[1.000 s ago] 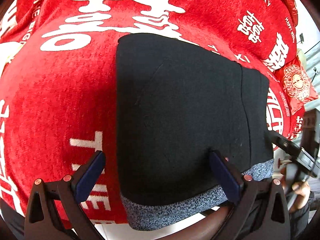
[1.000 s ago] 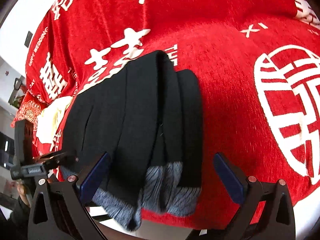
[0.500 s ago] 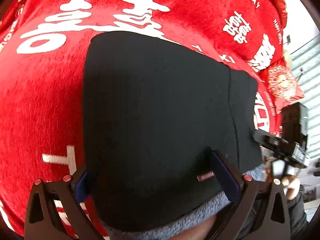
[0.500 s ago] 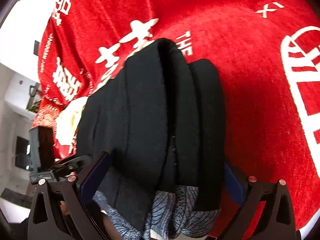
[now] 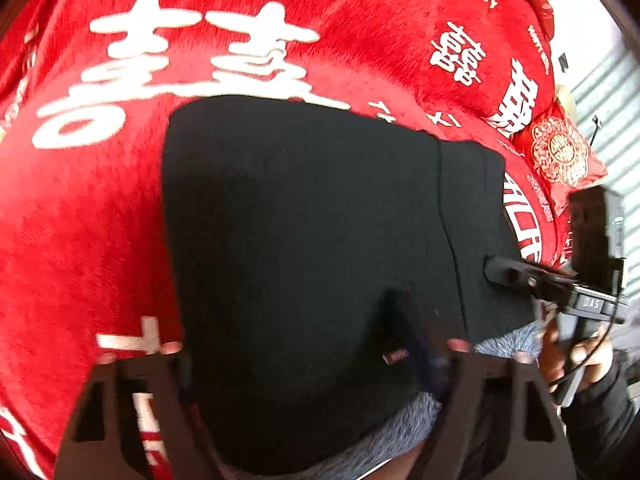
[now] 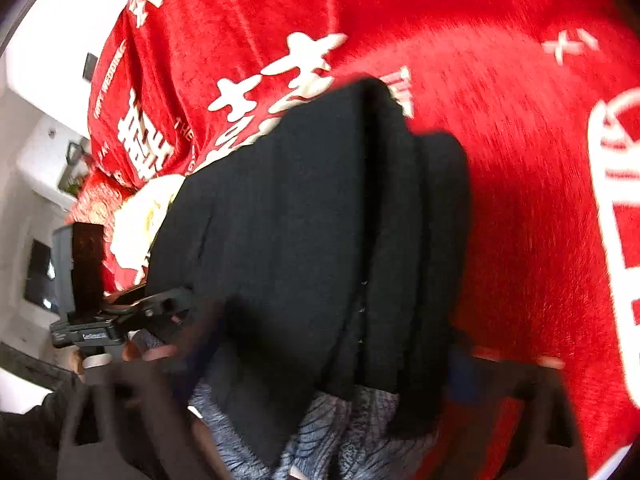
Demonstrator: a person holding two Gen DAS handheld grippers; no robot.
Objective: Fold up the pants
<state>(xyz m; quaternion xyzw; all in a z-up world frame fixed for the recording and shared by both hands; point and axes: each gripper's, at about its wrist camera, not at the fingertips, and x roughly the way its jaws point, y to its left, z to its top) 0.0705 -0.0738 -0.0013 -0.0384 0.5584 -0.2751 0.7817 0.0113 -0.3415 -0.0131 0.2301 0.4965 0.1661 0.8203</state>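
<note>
While both pairs of jaws are closing on the near end of the folded black pants with the grey speckled inside, things can go wrong. The left gripper has the thick near edge between its dark fingers, but the fingers look blurry, so I cannot tell if they press the cloth yet. The right gripper also has the stacked black layers between its fingers, and it is blurry too. If a gripper catches only the top layers, the bottom ones may stay behind and the neat fold may slide open. If one hand pulls sooner than the other, the bundle may twist. The soft cloth may also bunch up and leave a lumpy fold.

The pants lie flat on the fuzzy red blanket with big white letters, close to its near edge, with grey lining poking out at the bottom.

Farther off, the hand holding the right tool shows at the side of the left view, but most of the arm is cut off. A cream and yellow thing peeks out behind the pants, half hidden, and I cannot tell what it is. A red pillow with a gold round pattern sits at the far edge, partly cut off.
</note>
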